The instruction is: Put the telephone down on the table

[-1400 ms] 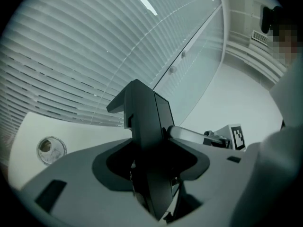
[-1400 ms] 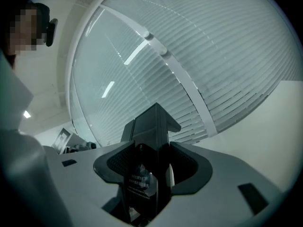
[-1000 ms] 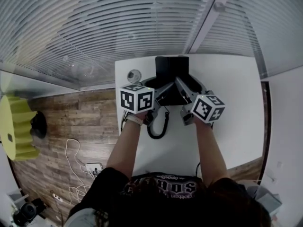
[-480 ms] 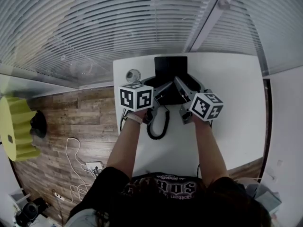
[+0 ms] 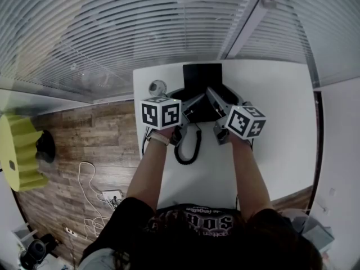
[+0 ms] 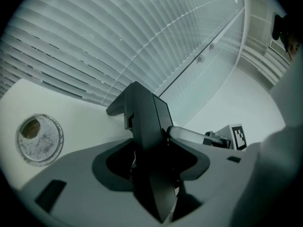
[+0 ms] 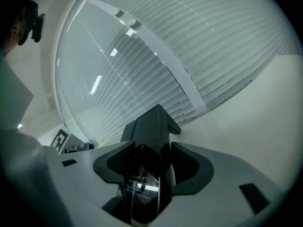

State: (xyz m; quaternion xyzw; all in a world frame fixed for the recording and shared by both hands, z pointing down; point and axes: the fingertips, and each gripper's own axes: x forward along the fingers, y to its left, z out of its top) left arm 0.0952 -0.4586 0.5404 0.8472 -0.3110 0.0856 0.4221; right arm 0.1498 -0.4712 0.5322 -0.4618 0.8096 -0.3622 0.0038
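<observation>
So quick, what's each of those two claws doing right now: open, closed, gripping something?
Left gripper: closed on the black telephone.
Right gripper: closed on the same telephone.

— Where have you set up today?
— An office, by the look of it. I'm at a plain white table (image 5: 275,151) pushed right up against a glass wall (image 5: 292,32), with slatted blinds (image 5: 140,32) running all the way across.
— Anything else that says office?
— A black desk telephone (image 5: 202,80) with a coiled cord (image 5: 197,141). There's wood-plank floor (image 5: 84,139) beside me, and a power strip (image 5: 112,198) down there with loose cables.
</observation>
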